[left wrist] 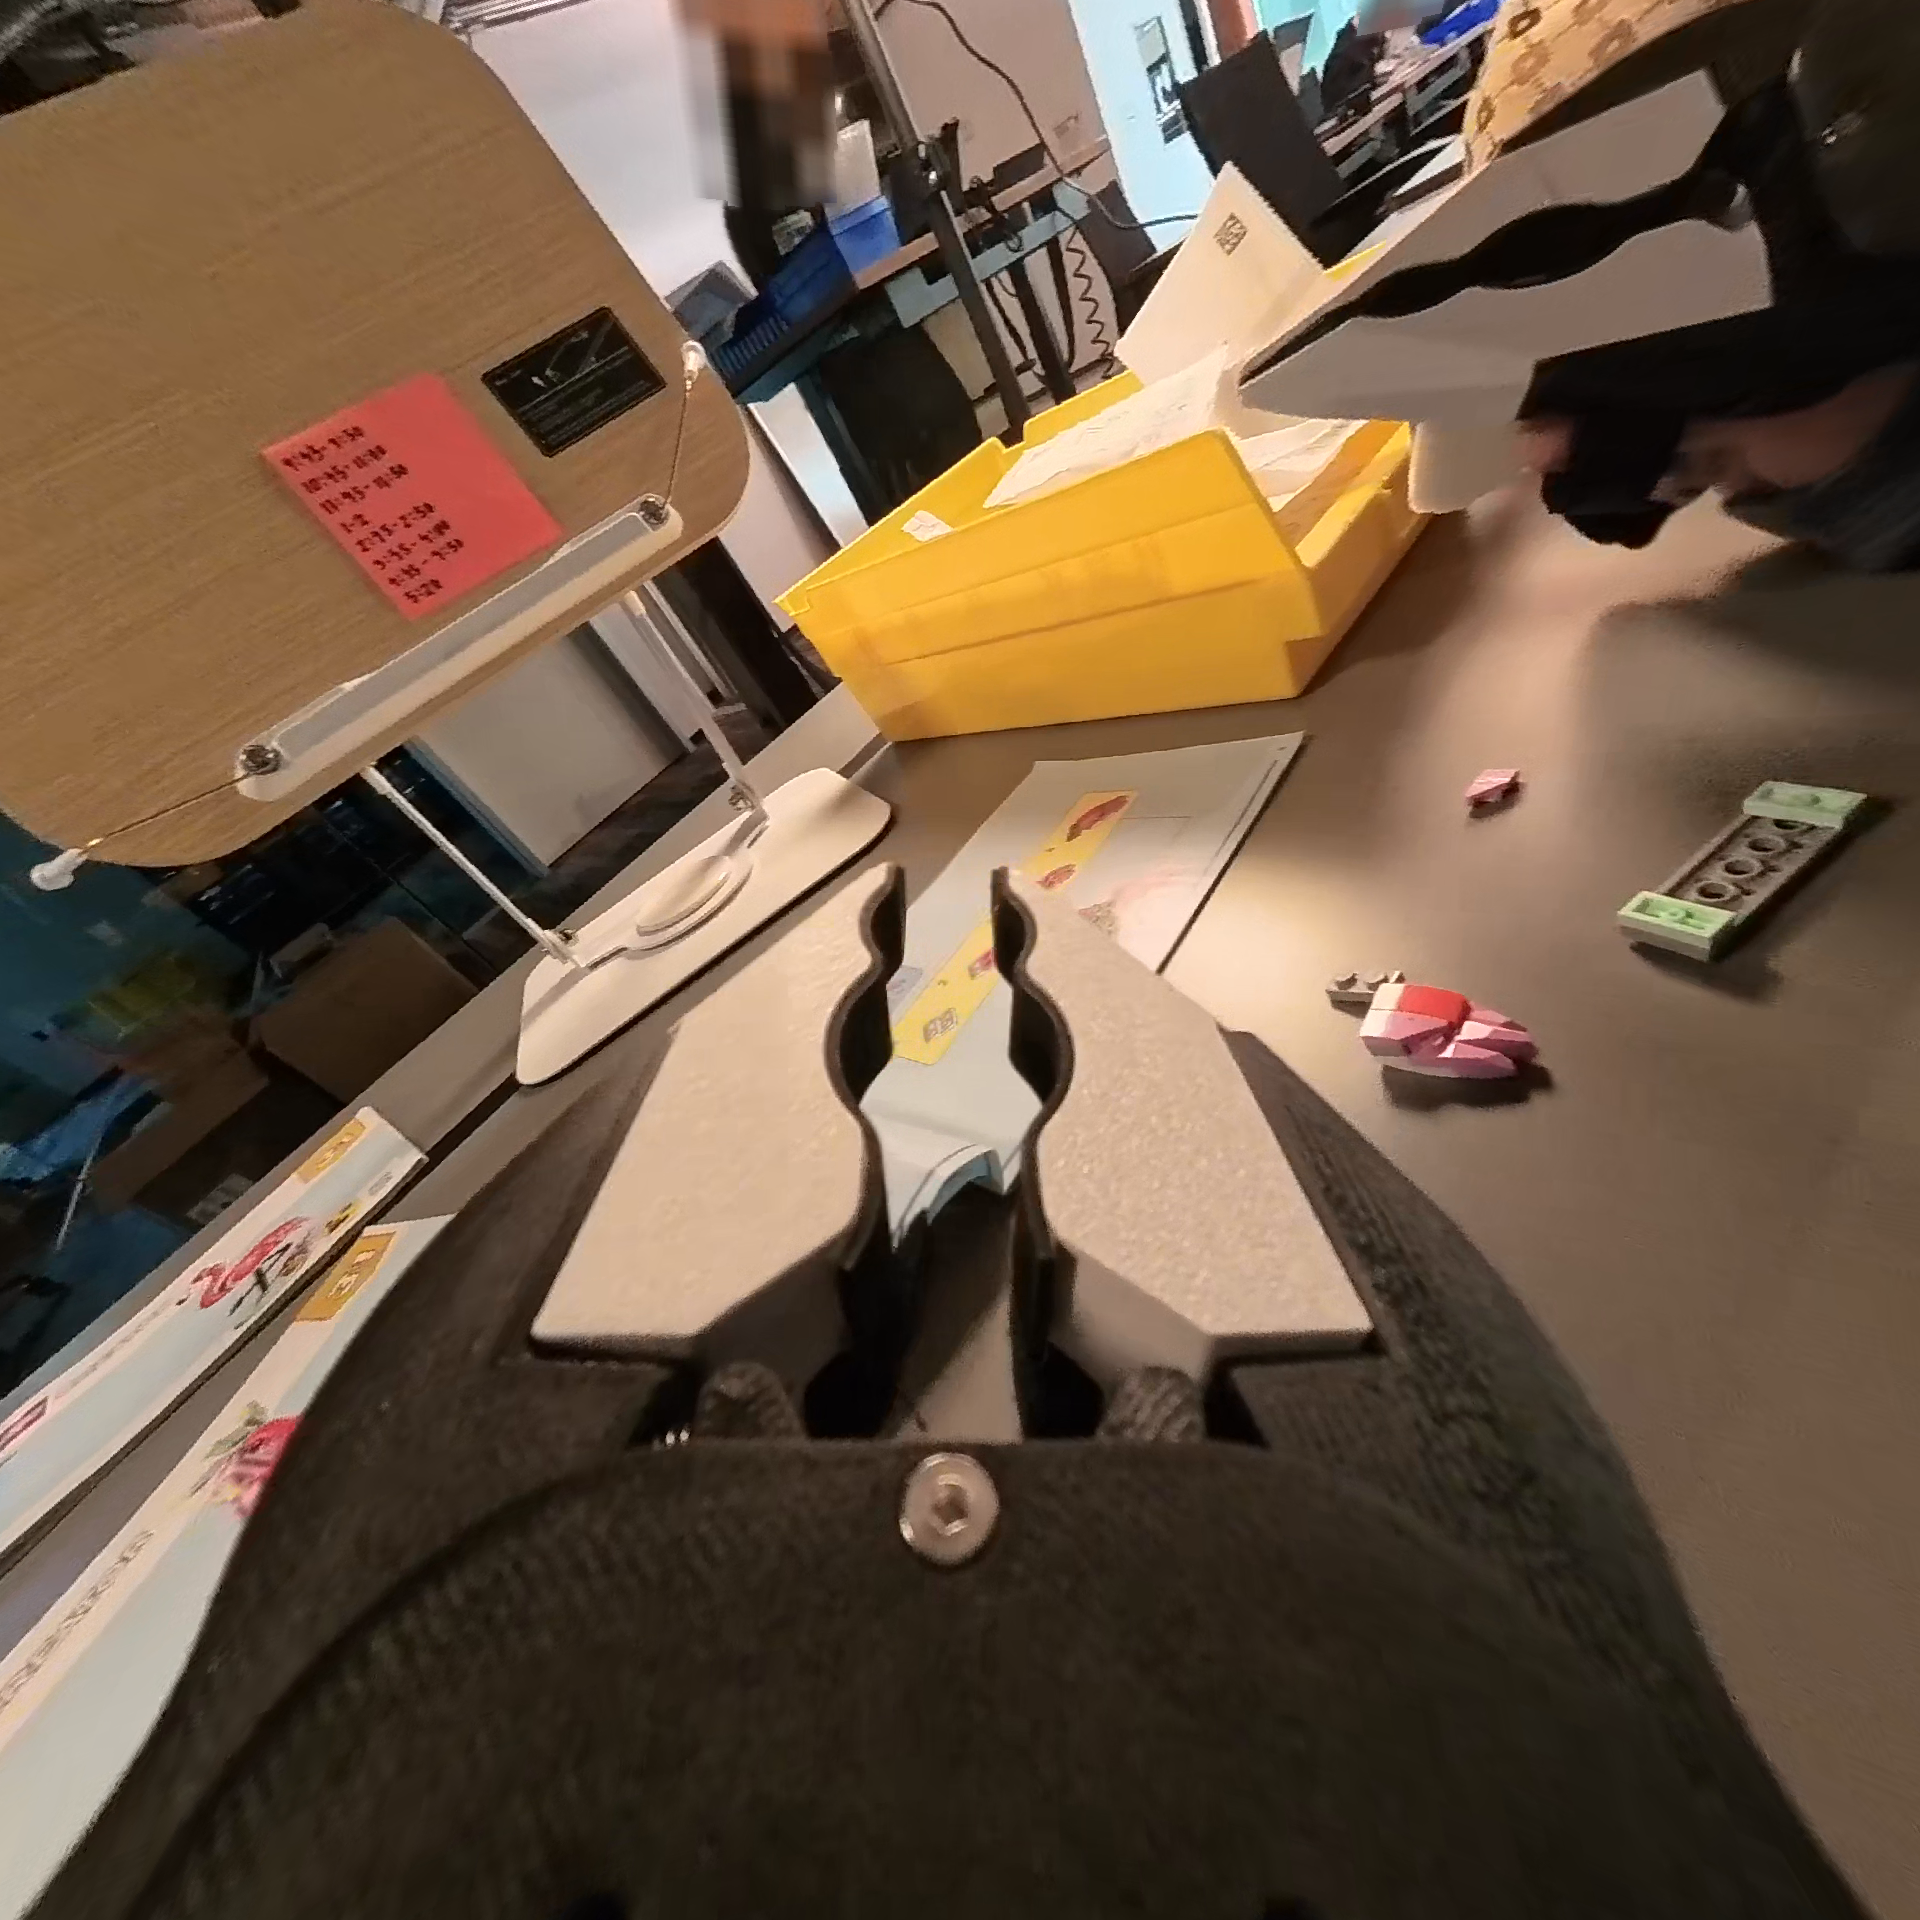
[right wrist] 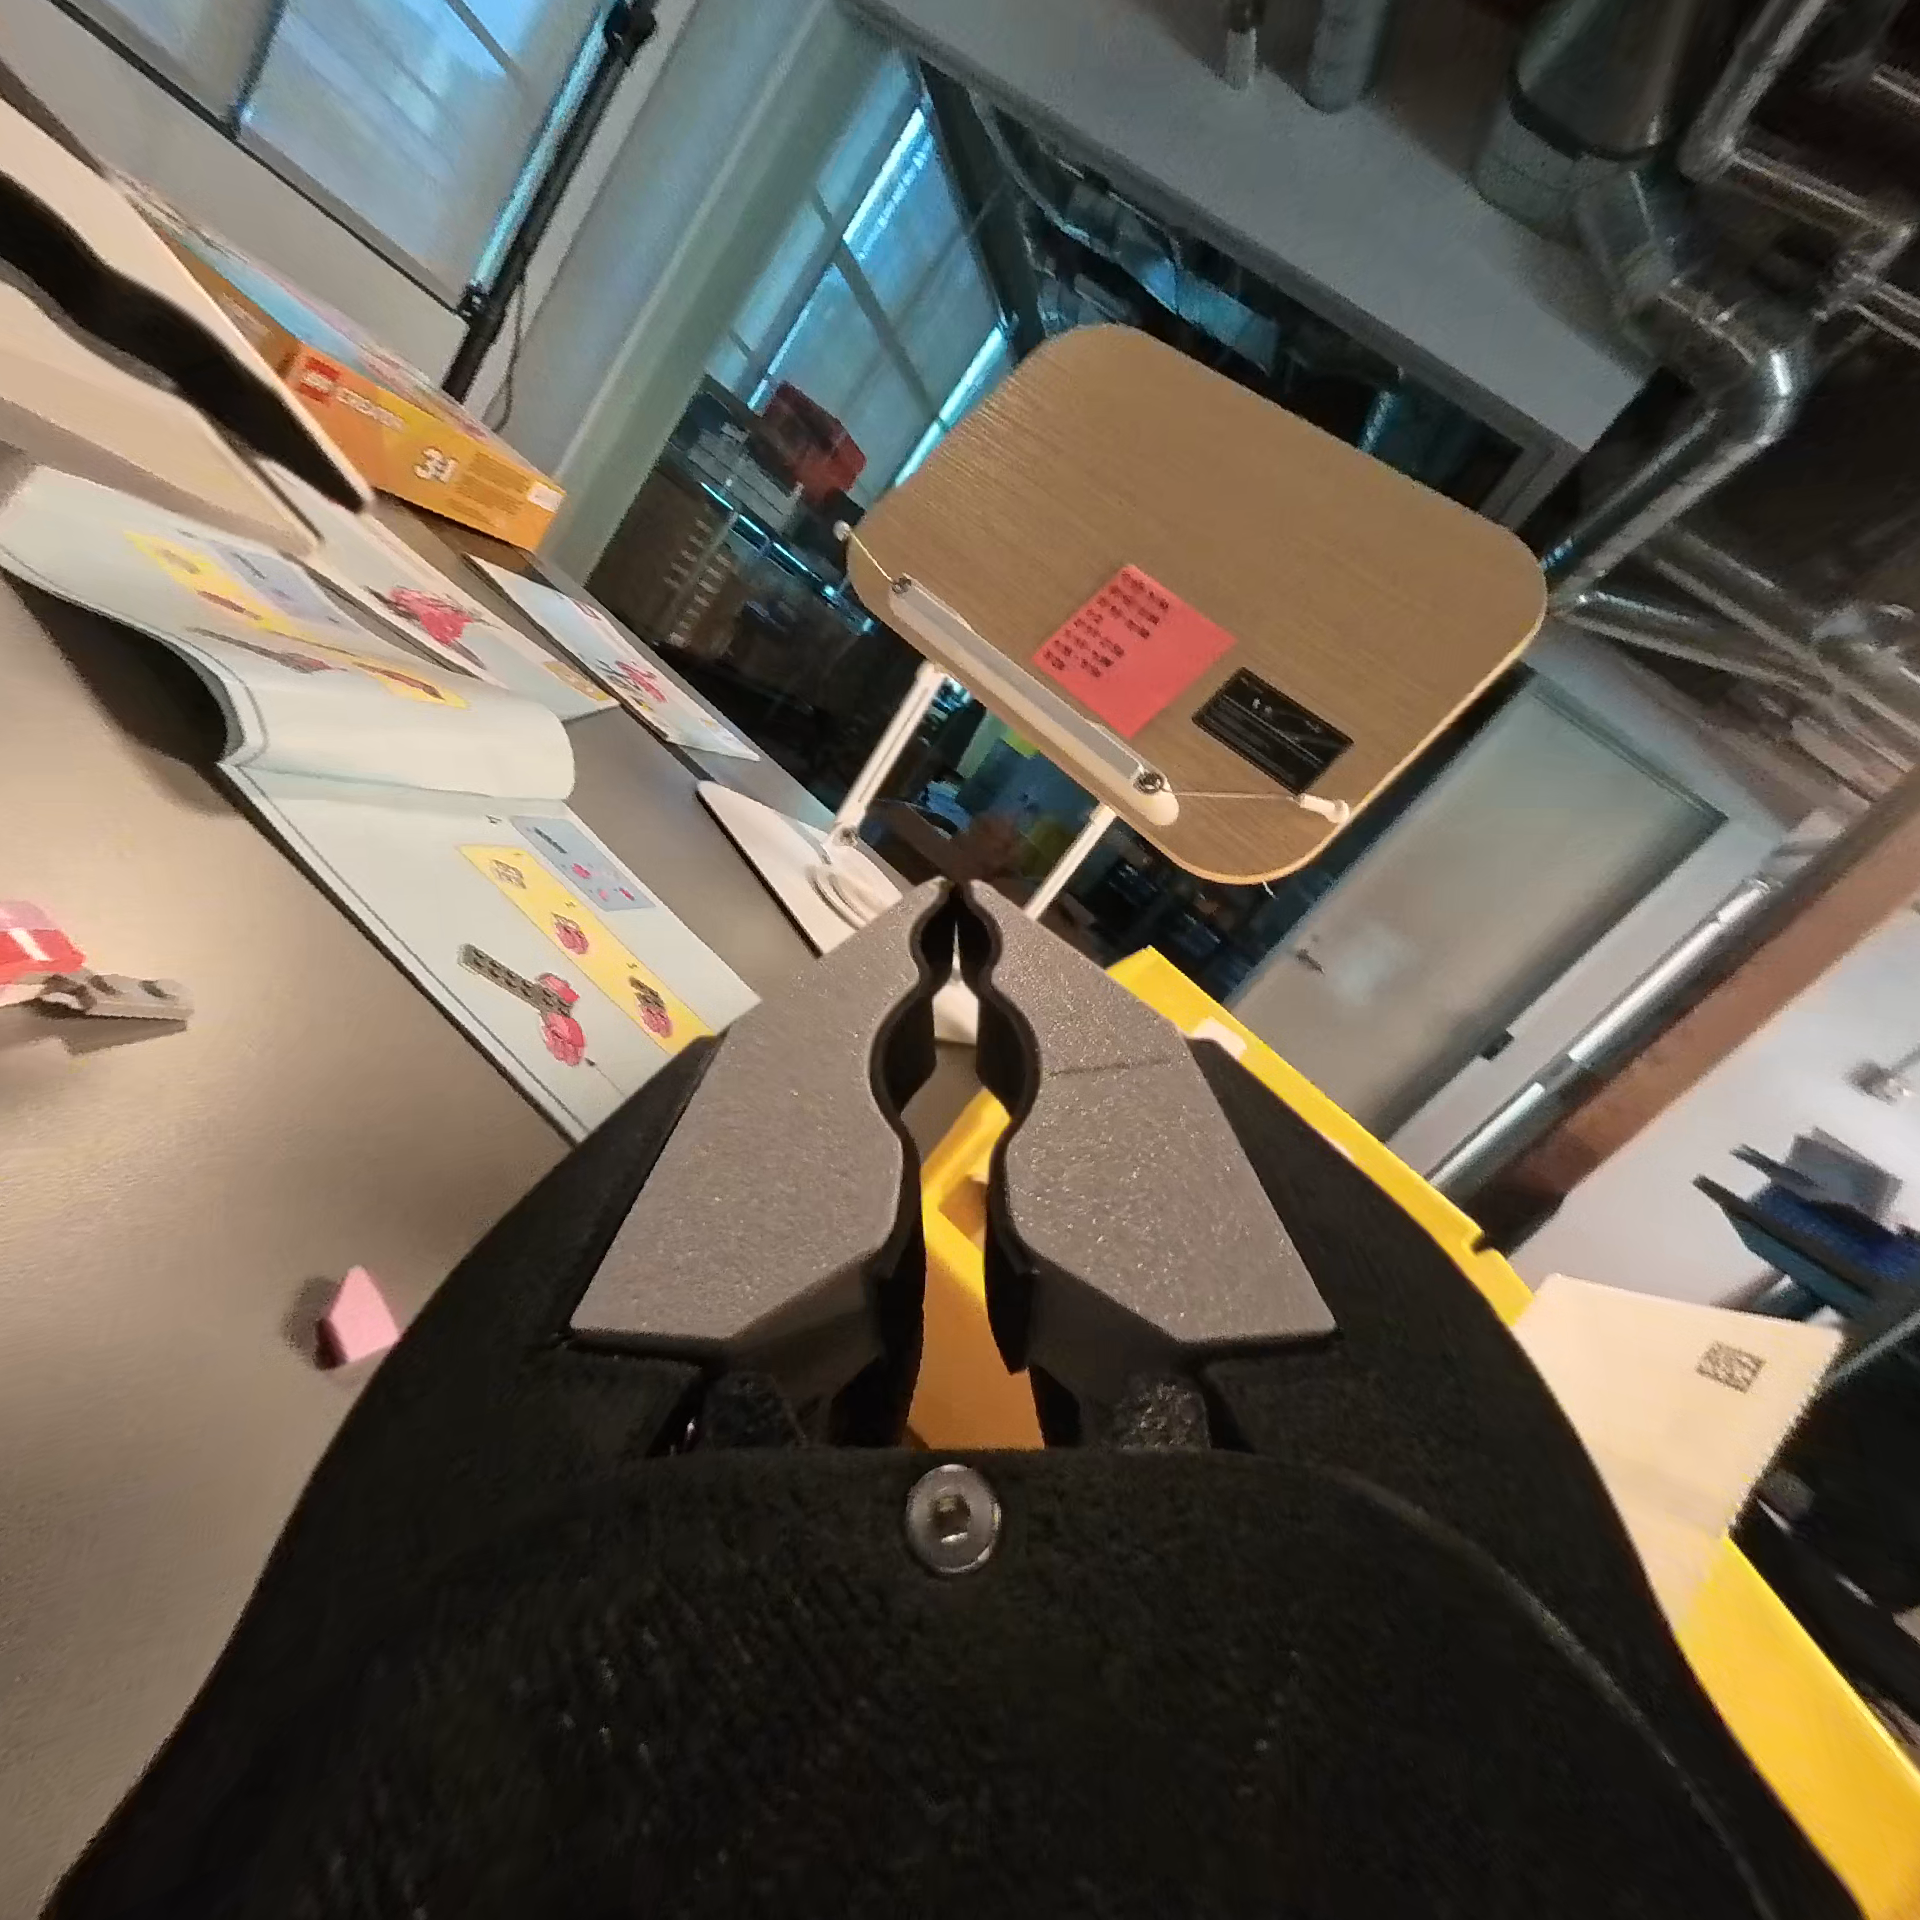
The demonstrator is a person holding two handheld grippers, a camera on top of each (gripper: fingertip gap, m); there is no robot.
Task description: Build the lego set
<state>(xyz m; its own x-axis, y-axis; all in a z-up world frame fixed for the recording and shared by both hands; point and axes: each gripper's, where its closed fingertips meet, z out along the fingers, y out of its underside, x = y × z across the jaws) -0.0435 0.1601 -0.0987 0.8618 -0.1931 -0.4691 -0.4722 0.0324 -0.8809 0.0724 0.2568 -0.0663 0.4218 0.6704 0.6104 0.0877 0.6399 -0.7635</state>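
Booklet (left wrist: 1132,831) lies open under the left gripper (left wrist: 945,883), jaws apart, empty; right gripper (right wrist: 957,894), at two o'clock, is closed on nothing above the yellow bin (right wrist: 1299,1122).

Your grey table (left wrist: 1558,1299) | carries: yellow bin (left wrist: 1091,613), open booklet (right wrist: 416,790), stand base (left wrist: 707,914), brick pieces (left wrist: 1444,1029), orange box (right wrist: 416,436)

1. A wooden board (left wrist: 312,416) on a white stand (left wrist: 707,894) is seen at the far edge of the grey tabletop (left wrist: 1558,1299); a red note (left wrist: 416,494) and a black label (left wrist: 574,379) are stuck to it.
2. A yellow bin (left wrist: 1091,613) holding papers is set beside the stand.
3. Open instruction booklets (right wrist: 416,790) are spread flat.
4. Small pink, red, grey and green brick pieces (left wrist: 1444,1029) are scattered nearby.
5. An orange box (right wrist: 436,457) is placed farther back.
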